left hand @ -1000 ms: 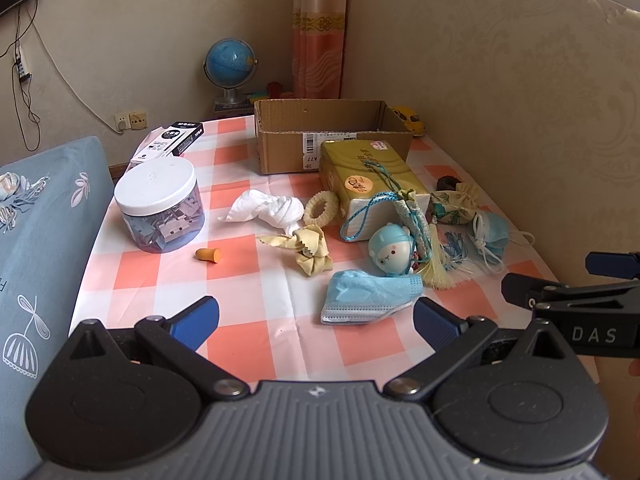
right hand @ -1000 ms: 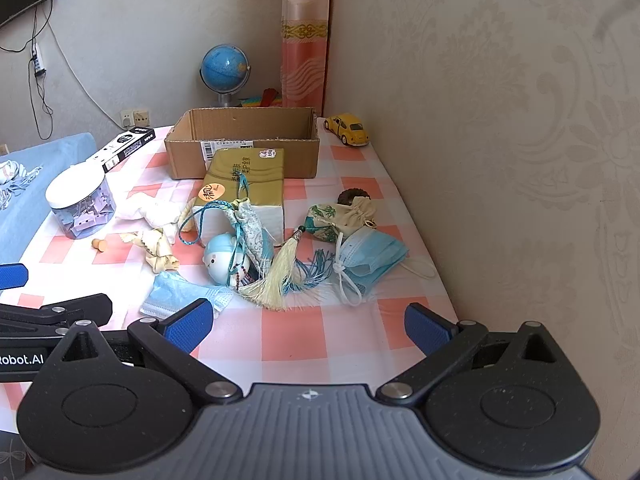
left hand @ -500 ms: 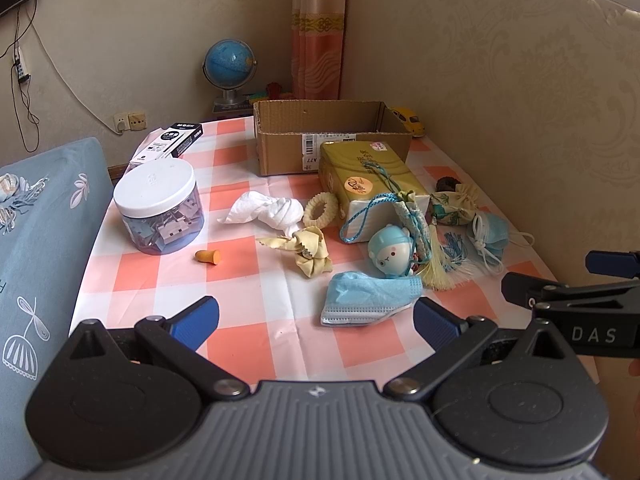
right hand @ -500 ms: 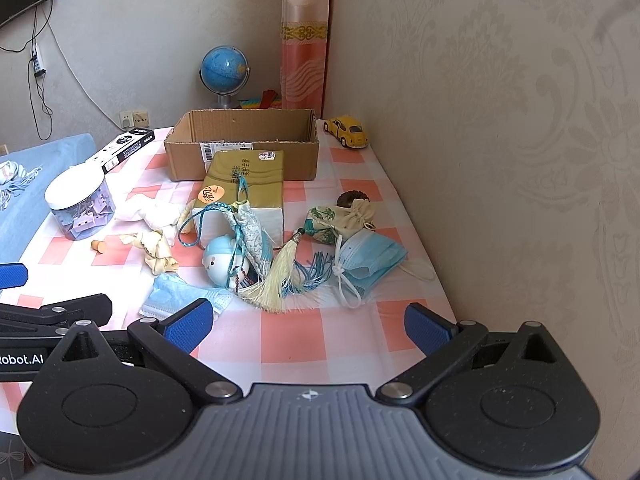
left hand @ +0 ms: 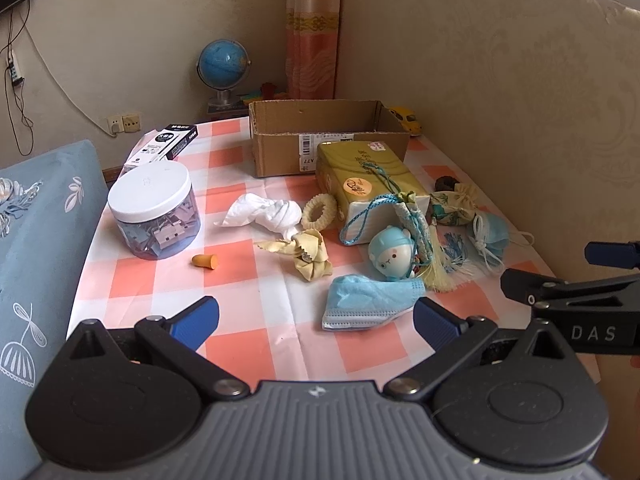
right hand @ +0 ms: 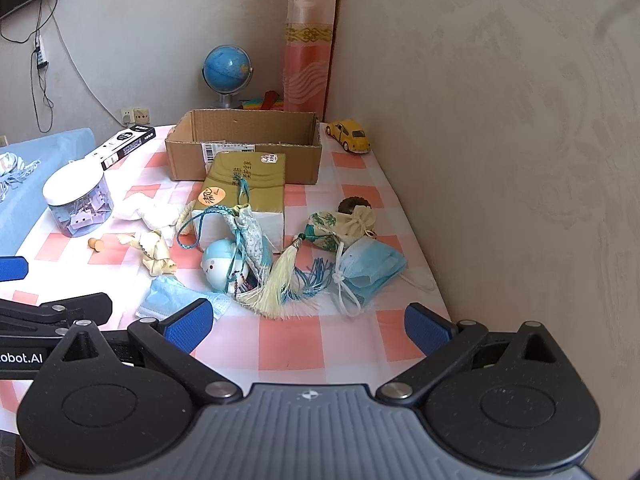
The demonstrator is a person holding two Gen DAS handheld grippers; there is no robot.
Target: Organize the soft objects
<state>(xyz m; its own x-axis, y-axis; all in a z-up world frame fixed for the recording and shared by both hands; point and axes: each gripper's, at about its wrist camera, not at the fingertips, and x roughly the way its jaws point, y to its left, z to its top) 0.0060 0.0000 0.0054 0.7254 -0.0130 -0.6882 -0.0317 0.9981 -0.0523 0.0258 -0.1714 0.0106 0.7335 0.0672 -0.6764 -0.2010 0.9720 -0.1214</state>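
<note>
Soft things lie scattered on the checked tablecloth (left hand: 248, 264): a flat blue face mask (left hand: 368, 300), a knotted blue mask (right hand: 368, 272), a white cloth (left hand: 268, 214), a yellow crumpled cloth (left hand: 308, 254), a cream scrunchie (left hand: 319, 211), a floral pouch (right hand: 344, 226), a tasselled sachet (right hand: 256, 244) and a blue round toy (left hand: 392, 252). An open cardboard box (left hand: 328, 132) stands at the back. My left gripper (left hand: 316, 320) is open and empty, just short of the flat mask. My right gripper (right hand: 308, 324) is open and empty before the tassels.
A jar of clips (left hand: 154, 208) stands at left, an orange earplug (left hand: 205, 261) beside it. A gold tissue pack (left hand: 368, 180) lies before the box. A black-and-white box (left hand: 164, 148), a yellow toy car (right hand: 348, 136) and a globe (left hand: 224, 68) are at the back. A wall runs along the right.
Both grippers have barely moved; the views have crept slightly. Nothing on the table has shifted.
</note>
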